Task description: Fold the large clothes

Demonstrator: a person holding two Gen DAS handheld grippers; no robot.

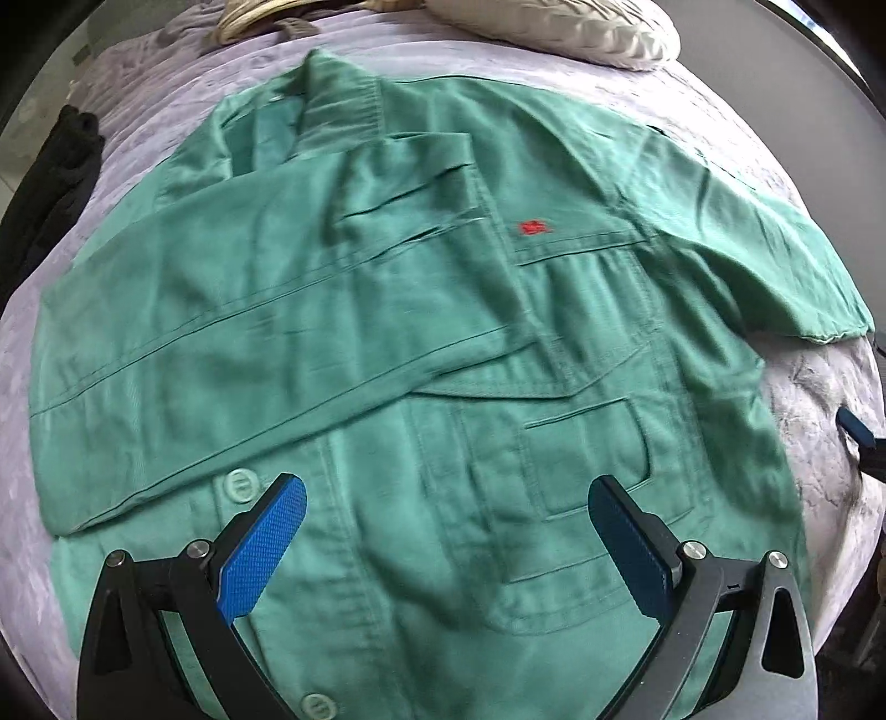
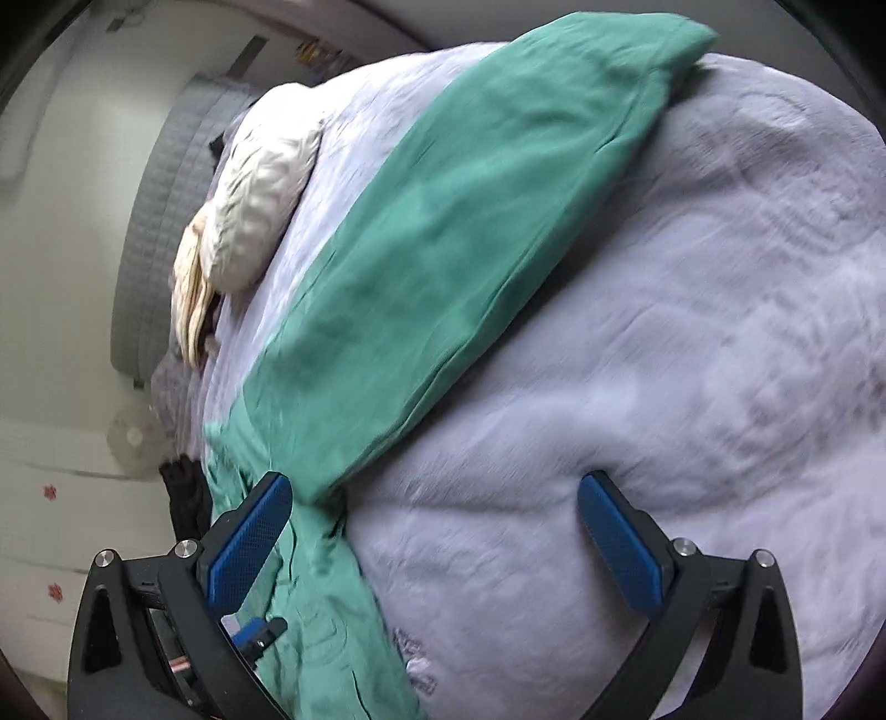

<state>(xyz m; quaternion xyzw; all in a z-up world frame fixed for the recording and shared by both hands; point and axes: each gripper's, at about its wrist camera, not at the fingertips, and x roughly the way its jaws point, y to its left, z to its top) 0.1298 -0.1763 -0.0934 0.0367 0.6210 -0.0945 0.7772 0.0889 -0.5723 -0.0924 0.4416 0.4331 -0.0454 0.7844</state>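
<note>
The left gripper [image 1: 446, 512] hangs over the lower front of the green jacket [image 1: 421, 343], its blue fingers [image 1: 264, 548] spread wide and grasping nothing; a pale button [image 1: 239, 483] lies just beside the left one, and a patch pocket [image 1: 587, 459] sits between the two. The right gripper [image 2: 434, 509] is likewise released, its fingers [image 2: 248, 543] wide apart: one over the jacket's rumpled edge, the other over bare lilac bed cover [image 2: 692, 332]. The jacket's right sleeve [image 2: 443, 249] stretches away from that gripper across the cover, flat and unfolded.

The jacket lies face up on the bed, spread over most of the cover. Its other sleeve [image 1: 232, 343] is folded diagonally across the chest. Beyond that come a small red logo [image 1: 530, 227] above a chest pocket, then the collar [image 1: 338, 105]. Past the collar lies a cream quilted garment [image 1: 559, 30]; a black garment [image 1: 52, 183] rests off the jacket's left side. The fabric is smooth, with light creases.
</note>
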